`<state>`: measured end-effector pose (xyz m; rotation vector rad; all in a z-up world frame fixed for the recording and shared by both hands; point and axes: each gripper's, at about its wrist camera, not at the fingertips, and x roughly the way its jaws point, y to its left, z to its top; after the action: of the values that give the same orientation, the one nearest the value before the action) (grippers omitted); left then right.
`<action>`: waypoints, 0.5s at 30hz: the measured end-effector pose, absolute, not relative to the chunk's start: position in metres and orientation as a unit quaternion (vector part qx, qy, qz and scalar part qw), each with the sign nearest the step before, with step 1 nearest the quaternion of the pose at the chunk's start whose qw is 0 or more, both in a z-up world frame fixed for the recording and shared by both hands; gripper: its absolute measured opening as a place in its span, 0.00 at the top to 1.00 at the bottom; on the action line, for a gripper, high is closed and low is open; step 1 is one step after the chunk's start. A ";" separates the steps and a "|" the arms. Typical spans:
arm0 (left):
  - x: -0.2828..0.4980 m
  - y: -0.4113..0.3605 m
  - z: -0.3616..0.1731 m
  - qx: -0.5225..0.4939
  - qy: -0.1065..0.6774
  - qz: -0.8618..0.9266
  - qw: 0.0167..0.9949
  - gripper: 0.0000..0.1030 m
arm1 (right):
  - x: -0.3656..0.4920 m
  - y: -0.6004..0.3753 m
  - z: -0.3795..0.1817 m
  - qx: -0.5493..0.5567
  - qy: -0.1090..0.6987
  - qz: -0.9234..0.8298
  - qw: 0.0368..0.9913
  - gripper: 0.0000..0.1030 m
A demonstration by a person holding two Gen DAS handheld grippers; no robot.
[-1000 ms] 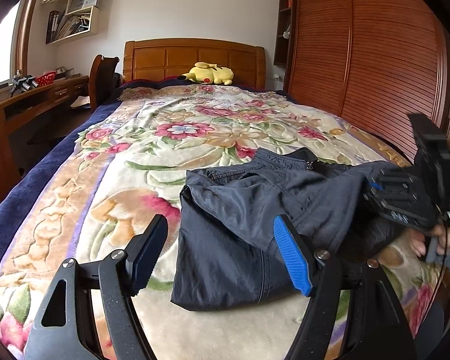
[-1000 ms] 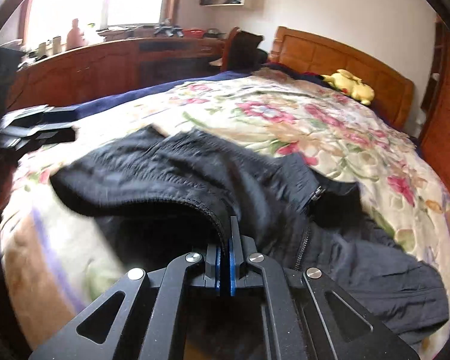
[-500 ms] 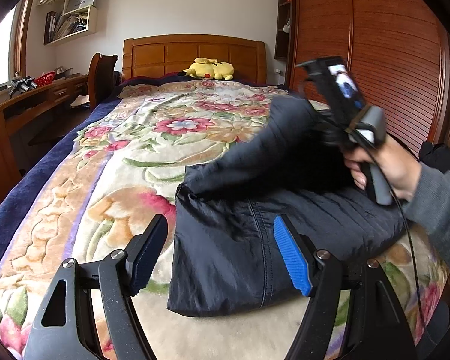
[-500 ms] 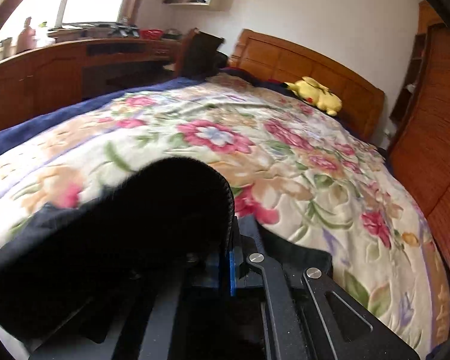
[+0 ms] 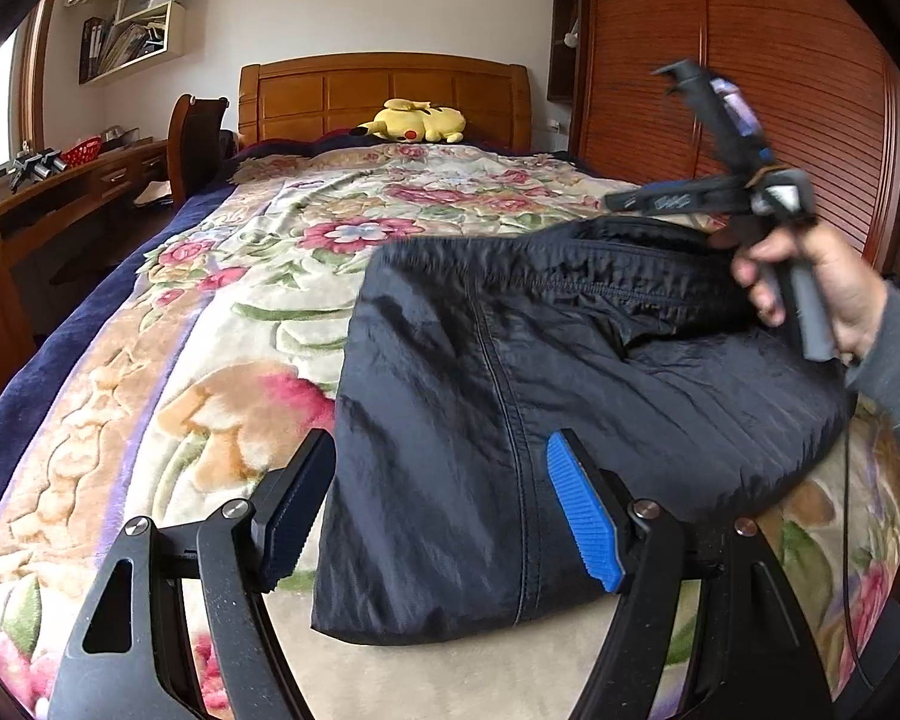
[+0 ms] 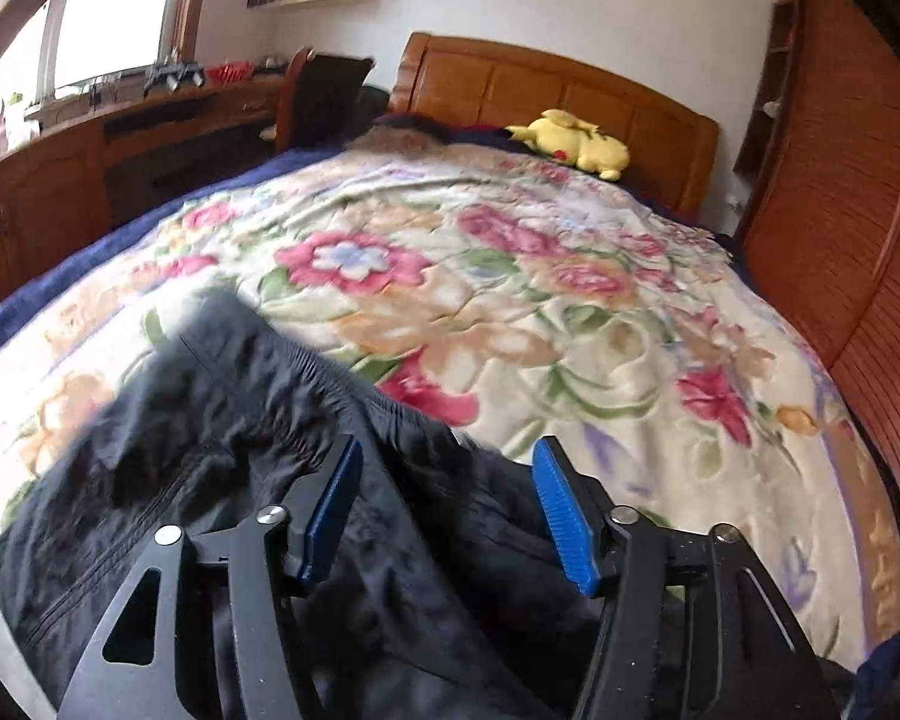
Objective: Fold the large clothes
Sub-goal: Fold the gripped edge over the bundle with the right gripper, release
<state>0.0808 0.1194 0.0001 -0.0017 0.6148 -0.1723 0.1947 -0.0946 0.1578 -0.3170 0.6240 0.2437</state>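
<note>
— What lay on the bed (image 5: 90,420) besides the laundry?
— A floral blanket (image 5: 330,240) in pink, peach and green covered it, with a dark blue cover (image 5: 60,360) showing along the left edge. A yellow plush toy (image 5: 414,120) lay at the wooden headboard (image 5: 384,90).
— And around the bed?
— A wooden worktop (image 5: 60,180) ran under the window (image 6: 108,30) on the left, with a red basket (image 5: 84,151) on it and a chair (image 5: 195,144) drawn up to it. White wall shelves (image 5: 132,24) held books and papers. A slatted wooden wardrobe (image 5: 750,60) stood along the right side.
</note>
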 end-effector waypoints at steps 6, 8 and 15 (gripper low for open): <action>0.083 0.122 -0.002 0.000 0.308 -0.083 0.948 0.28 | 0.149 -0.158 0.163 -0.178 0.267 0.108 0.941 0.36; 0.083 0.122 -0.003 0.000 0.312 -0.081 0.947 0.28 | 0.140 -0.176 0.158 -0.183 0.266 0.096 0.942 0.35; 0.088 0.127 -0.009 -0.007 0.324 -0.074 0.943 0.28 | 0.173 -0.244 0.115 -0.165 0.341 0.022 0.925 0.35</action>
<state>0.0878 0.1272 -0.0092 -0.0150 0.6616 -0.1516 0.1734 -0.2441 0.1148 -0.3386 0.6995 0.0450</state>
